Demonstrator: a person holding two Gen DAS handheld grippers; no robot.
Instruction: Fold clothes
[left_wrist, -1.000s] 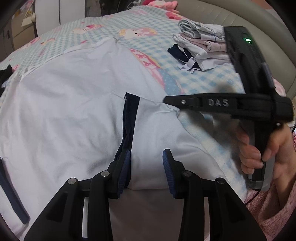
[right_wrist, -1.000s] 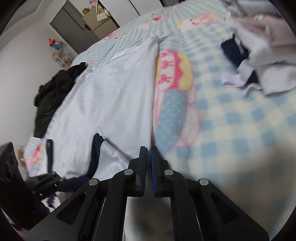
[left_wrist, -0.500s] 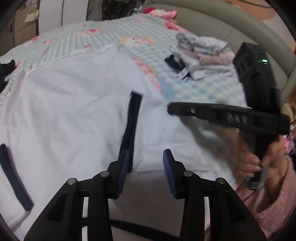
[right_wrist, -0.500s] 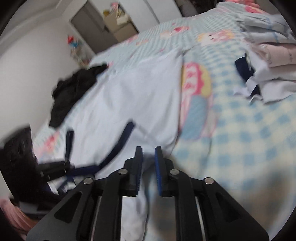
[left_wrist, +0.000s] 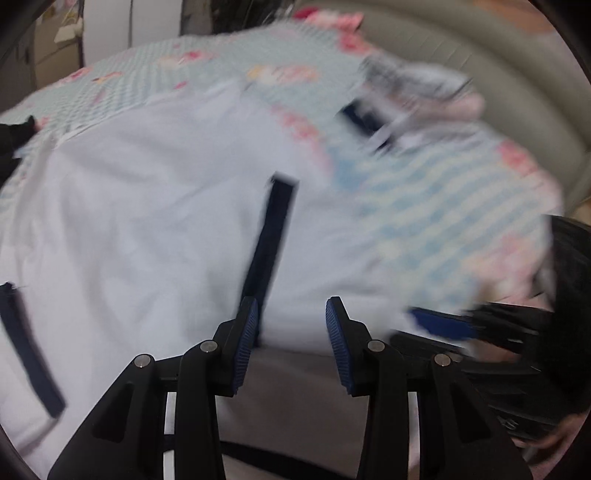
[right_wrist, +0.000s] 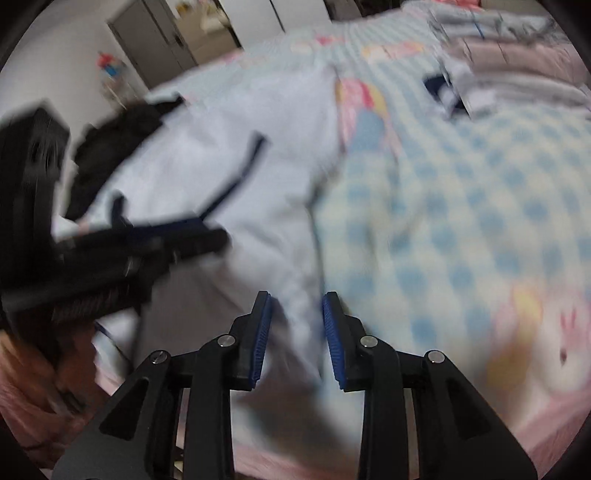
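Your left claw (left_wrist: 290, 325) is spread apart, nothing between the pads, hovering at the near edge of the white shirt (left_wrist: 147, 206). Right claw (right_wrist: 295, 317) is apart too, w/ a fold of that shirt's edge (right_wrist: 299, 302) running between its pads. Shirt lies flat on the checkered bed (right_wrist: 461, 206), dark trim strip (left_wrist: 271, 236) facing up. Stack of folded clothes (right_wrist: 517, 55) sits farther back. Both views blurry.

A white garment (left_wrist: 147, 229) with navy trim strips (left_wrist: 271, 236) lies spread flat across the bed. Folded clothes (right_wrist: 517, 62) sit stacked well apart from it.
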